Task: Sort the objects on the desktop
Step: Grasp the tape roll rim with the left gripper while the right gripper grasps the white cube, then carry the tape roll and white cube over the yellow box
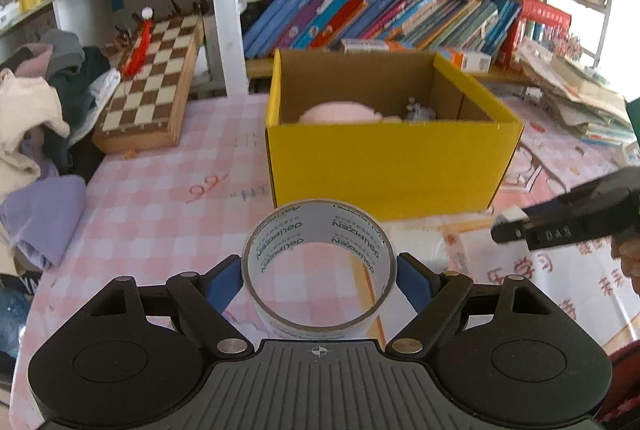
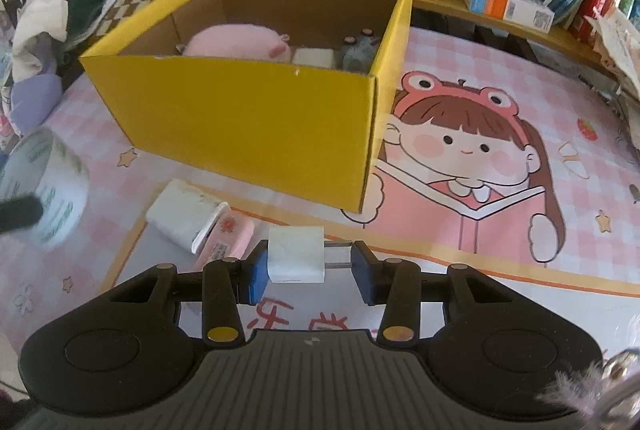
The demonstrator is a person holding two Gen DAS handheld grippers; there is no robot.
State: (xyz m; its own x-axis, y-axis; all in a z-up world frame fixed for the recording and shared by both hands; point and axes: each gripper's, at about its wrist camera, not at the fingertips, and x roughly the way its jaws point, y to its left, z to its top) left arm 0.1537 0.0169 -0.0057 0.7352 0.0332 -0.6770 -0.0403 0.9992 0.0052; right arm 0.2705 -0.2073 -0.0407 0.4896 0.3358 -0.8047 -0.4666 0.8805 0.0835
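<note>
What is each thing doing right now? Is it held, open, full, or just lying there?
Left gripper: shut on the tape roll.
Tape roll: held, off the table.
Right gripper: shut on the white charger.
White charger: held, prongs sideways.
Yellow box: open top, partly filled.
Pink plush: lying inside the box.
Tissue pack: lying on the table.
Chessboard: closed, leaning tilted.

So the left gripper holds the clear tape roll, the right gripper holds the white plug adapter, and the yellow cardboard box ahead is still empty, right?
Not quite. The yellow cardboard box is not empty: the right wrist view shows a pink plush toy, a small white block and a grey item inside. The left gripper does hold the clear tape roll, the right gripper the white plug adapter.
</note>
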